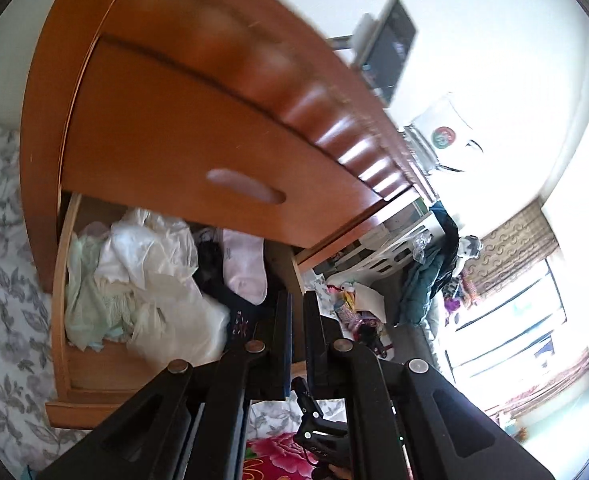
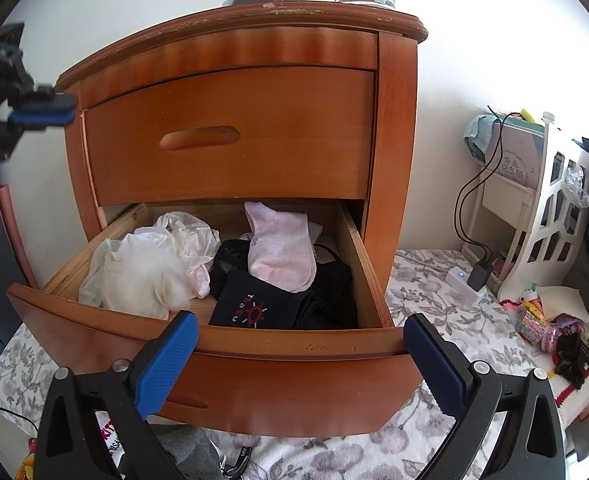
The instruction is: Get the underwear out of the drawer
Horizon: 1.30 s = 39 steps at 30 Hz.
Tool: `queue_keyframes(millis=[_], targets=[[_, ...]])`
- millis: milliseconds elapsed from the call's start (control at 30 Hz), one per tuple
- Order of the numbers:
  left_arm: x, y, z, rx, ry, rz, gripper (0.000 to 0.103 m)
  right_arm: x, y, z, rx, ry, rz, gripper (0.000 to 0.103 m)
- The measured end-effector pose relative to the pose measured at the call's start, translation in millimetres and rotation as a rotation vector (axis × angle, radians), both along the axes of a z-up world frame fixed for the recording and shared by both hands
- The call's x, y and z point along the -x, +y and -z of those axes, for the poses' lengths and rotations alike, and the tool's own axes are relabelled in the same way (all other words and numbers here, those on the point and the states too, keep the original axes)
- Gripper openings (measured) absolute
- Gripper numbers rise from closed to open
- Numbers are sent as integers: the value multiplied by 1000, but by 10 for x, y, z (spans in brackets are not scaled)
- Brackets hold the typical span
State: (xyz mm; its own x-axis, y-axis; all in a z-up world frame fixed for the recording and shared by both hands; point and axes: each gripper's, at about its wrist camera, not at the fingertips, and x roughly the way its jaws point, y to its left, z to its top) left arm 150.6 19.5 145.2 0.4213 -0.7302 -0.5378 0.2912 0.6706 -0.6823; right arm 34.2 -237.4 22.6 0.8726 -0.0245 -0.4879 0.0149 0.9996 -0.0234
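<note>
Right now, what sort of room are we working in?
Probably a bedroom: a wooden nightstand with its bottom drawer open on socks and underwear, and flowered bedding beside it.

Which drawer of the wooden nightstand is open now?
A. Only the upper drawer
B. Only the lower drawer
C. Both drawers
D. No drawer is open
B: the lower drawer is pulled out and shows clothes inside, while the upper drawer sits flush and closed in the nightstand.
</note>
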Motion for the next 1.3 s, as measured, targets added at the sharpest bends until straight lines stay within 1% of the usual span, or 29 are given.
queue_keyframes(millis=[100, 200, 267, 333, 367, 400, 433, 467, 567, 733, 800, 833, 867, 967, 1033, 1067, 1167, 1300], targets=[[-4, -65, -13, -78, -6, -13, 5, 0, 0, 0, 0, 1, 0, 103], [-97, -75, 183, -149, 67, -30, 5, 0, 0, 0, 0, 0, 0, 103], [-189, -113, 322, -235, 101, -36, 5, 0, 0, 0, 0, 1, -1, 103], [-286, -148, 447, -308, 130, -40, 9, 5, 1, 2, 0, 0, -1, 103], [-371, -168, 550, -355, 165, -50, 22, 6, 1, 2, 0, 0, 0, 103], [-430, -179, 626, -387, 189, -55, 39, 6, 1, 3, 0, 0, -1, 103], [-486, -181, 693, -412, 209, -65, 44, 6, 1, 3, 0, 0, -1, 103], [-570, -178, 779, -431, 235, -75, 44, 7, 0, 2, 0, 0, -1, 103], [-755, -149, 941, -469, 289, -113, 44, 22, -9, 13, 0, -2, -4, 103], [-960, -201, 1092, -532, 313, -128, 46, 35, -15, 18, -1, -3, -8, 103], [-1016, -228, 1132, -563, 327, -137, 55, 29, -11, 12, -1, -2, -9, 103], [-1031, -243, 1157, -579, 337, -136, 56, 29, -11, 12, -1, -3, -10, 103], [-1034, -299, 1190, -586, 344, -113, 57, 30, -12, 13, -1, -4, -11, 103], [-1006, -514, 1289, -560, 366, -27, 57, 20, -6, 10, -1, -6, -12, 103], [-997, -623, 1343, -550, 383, 3, 58, 20, -4, 12, -1, -6, -10, 103], [-999, -684, 1381, -555, 390, 15, 59, 21, -3, 12, -1, -6, -11, 103], [-1016, -858, 1521, -609, 428, 49, 60, 23, -4, 10, -1, -5, -13, 103], [-1049, -1003, 1665, -630, 464, 75, 60, 24, -4, 7, -1, -5, -13, 103]])
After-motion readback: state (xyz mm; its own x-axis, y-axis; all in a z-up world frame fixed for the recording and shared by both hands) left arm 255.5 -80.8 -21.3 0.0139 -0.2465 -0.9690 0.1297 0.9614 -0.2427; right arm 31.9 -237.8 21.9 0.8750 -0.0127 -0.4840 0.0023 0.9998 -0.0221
